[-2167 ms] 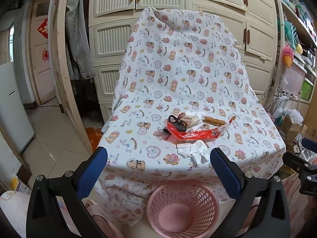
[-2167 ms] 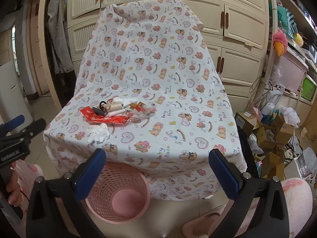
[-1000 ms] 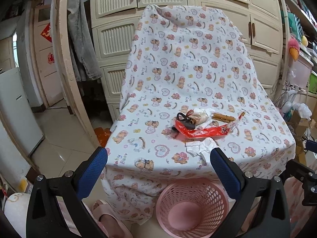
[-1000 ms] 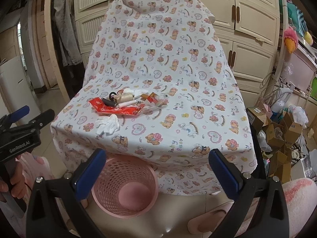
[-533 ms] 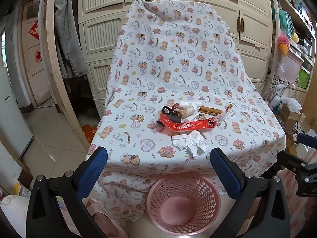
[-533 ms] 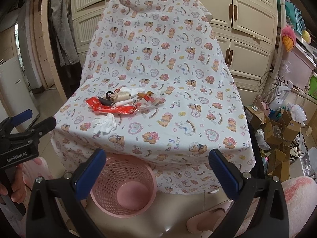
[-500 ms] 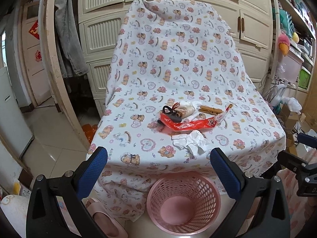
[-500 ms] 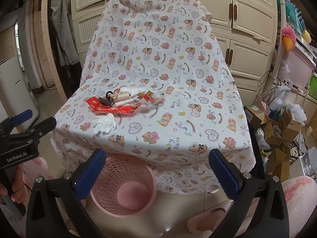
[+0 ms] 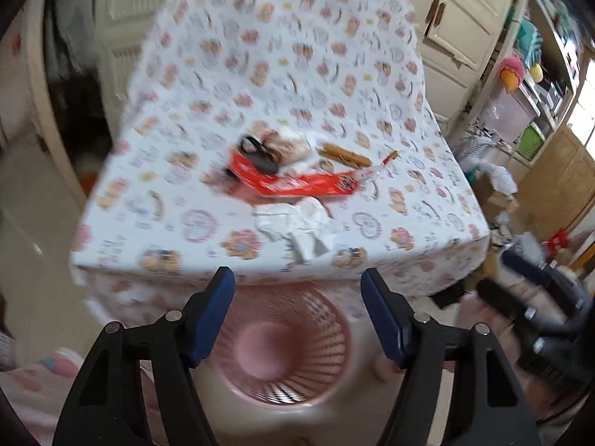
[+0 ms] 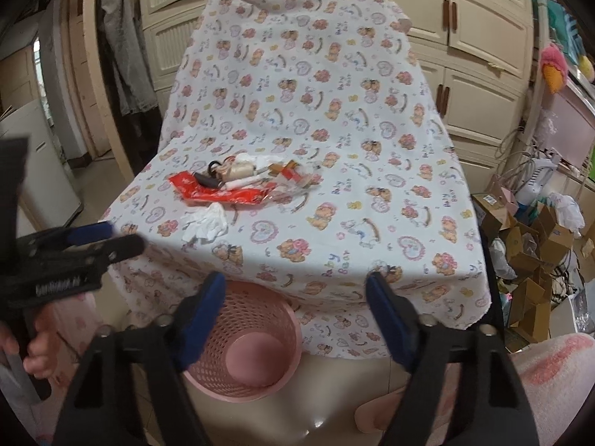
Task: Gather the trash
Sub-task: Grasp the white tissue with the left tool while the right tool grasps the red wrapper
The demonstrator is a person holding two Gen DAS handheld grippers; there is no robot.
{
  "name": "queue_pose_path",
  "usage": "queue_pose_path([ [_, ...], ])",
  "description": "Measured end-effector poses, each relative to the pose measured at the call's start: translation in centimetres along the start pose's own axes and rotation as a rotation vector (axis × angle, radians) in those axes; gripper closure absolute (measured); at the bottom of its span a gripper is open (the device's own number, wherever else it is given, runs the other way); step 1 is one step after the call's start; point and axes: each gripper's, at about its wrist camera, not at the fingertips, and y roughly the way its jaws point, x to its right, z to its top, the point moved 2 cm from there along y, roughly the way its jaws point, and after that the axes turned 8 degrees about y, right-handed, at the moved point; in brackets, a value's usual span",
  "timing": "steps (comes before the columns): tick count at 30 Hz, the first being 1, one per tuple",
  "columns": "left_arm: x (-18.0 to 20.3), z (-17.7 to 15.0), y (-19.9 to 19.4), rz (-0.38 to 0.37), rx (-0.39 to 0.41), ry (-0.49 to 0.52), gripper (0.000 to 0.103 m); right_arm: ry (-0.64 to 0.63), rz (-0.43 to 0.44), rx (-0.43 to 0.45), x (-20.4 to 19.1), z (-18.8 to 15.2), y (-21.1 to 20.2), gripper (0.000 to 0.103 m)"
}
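Note:
A pile of trash lies on a cloth-covered table (image 9: 427, 223): a red wrapper (image 9: 293, 182) (image 10: 219, 193), a crumpled white tissue (image 9: 301, 226) (image 10: 206, 225), a brown stick-like wrapper (image 9: 346, 154) and a black item (image 9: 256, 152). A pink mesh basket (image 9: 282, 349) (image 10: 245, 342) stands on the floor at the table's front edge. My left gripper (image 9: 297, 282) is open and empty, above the basket and just short of the tissue. My right gripper (image 10: 295, 286) is open and empty, near the table's front edge, right of the basket.
Cream cupboards (image 10: 483, 37) stand behind the table. Cardboard boxes and clutter (image 10: 531, 238) fill the floor on the right. A wooden frame with hanging clothes (image 10: 111, 55) stands on the left. The left gripper also shows at the left edge of the right wrist view (image 10: 78, 245).
Both grippers have narrowed their jaws from wide open. The left gripper has moved forward and tilted towards the tissue, its view now blurred. The right gripper has come slightly closer to the table.

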Motion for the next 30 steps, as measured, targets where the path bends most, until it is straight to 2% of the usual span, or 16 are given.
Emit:
queue_pose_path([
  [3, -0.1, 1.6, 1.7, -0.061, -0.062, -0.014, 0.044, 0.003, 0.008, -0.012, -0.2, 0.1, 0.6, 0.044],
  [5, -0.5, 2.5, 2.8, -0.054, -0.085, -0.024, 0.055, 0.013, 0.011, -0.014, -0.1, 0.3, 0.8, 0.049],
  [7, -1.3, 2.9, 4.0, -0.056, -0.102, -0.047, 0.071, 0.023, 0.014, -0.016, 0.0, 0.5, 1.0, 0.053],
  [12, -2.3, 2.2, 6.5, -0.094, -0.126, -0.125, 0.076, 0.029, 0.008, -0.035, 0.3, 0.2, 1.5, 0.056],
  [14, -2.1, 2.4, 6.5, -0.068, -0.106, -0.112, 0.076, 0.018, 0.004, -0.039, 0.1, 0.2, 1.8, 0.056],
  [15, -1.9, 2.5, 6.6, -0.056, -0.106, -0.1, 0.079, 0.012, 0.002, -0.041, 0.0, 0.2, 2.0, 0.056],
  [16, -1.8, 2.5, 6.7, -0.052, -0.108, -0.092, 0.094, 0.009, 0.0, -0.043, -0.1, 0.2, 2.2, 0.056],
  [17, -1.7, 2.5, 6.9, -0.049, -0.113, -0.085, 0.101, 0.01, -0.001, -0.046, -0.1, 0.2, 2.4, 0.056],
  [20, -1.8, 2.6, 6.5, -0.009, -0.097, -0.067, 0.103, 0.024, 0.013, -0.062, 0.0, 0.4, 2.9, 0.062],
  [25, -2.4, 3.3, 3.3, 0.04, -0.01, -0.048, 0.103, 0.062, 0.037, -0.07, 0.1, 1.1, 3.3, 0.063],
  [27, -2.8, 3.4, 2.6, 0.078, -0.005, -0.035, 0.103, 0.078, 0.058, -0.092, 0.0, 2.1, 4.0, 0.063],
  [29, -3.4, 3.2, 2.6, 0.066, -0.019, -0.05, 0.103, 0.1, 0.086, -0.104, -0.3, 3.3, 4.6, 0.062],
  [30, -3.6, 3.0, 2.6, 0.054, -0.029, -0.062, 0.103, 0.109, 0.088, -0.108, -0.6, 4.2, 5.3, 0.057],
])
